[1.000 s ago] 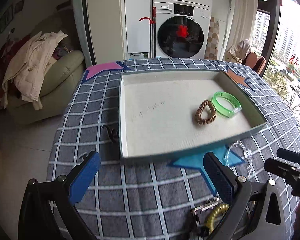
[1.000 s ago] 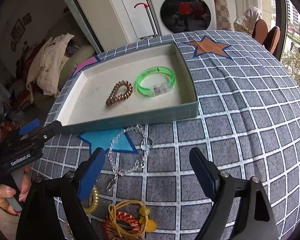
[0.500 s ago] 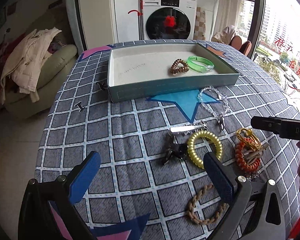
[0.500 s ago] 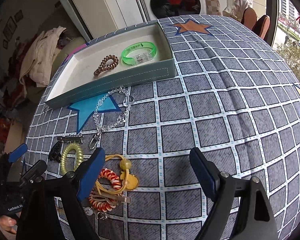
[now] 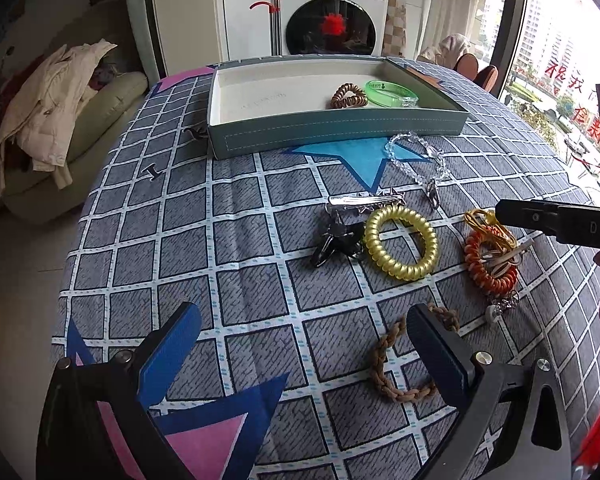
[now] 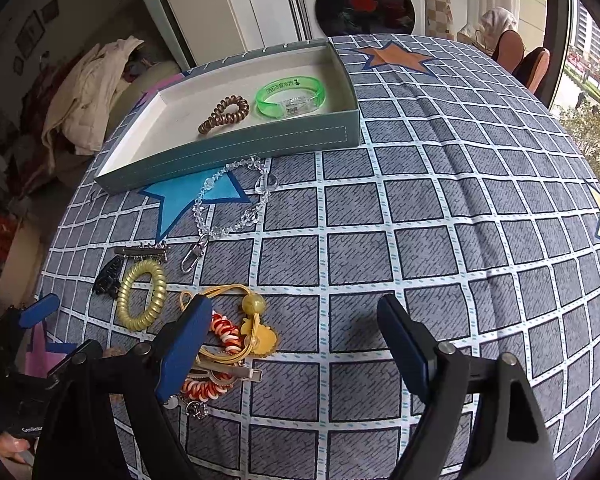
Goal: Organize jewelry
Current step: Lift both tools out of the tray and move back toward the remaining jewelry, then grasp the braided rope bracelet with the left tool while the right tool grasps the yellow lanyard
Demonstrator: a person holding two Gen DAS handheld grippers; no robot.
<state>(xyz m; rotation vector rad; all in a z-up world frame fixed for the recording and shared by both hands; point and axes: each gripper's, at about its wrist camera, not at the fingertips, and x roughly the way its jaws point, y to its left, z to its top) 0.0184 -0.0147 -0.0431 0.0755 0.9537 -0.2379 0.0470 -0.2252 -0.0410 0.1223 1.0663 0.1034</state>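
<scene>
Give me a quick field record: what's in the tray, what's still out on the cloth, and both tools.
tray: teal, on the checked cloth, far side
in tray: brown coil tie; green bangle
on cloth: clear bead chain, touching tray wall; silver clip; black claw clip; gold coil tie; orange coil with yellow cord; brown braided band
left tool: open, nothing between fingers, braided band beside its right finger
right tool: jaws closing, nothing gripped, orange coil at its left finger
</scene>
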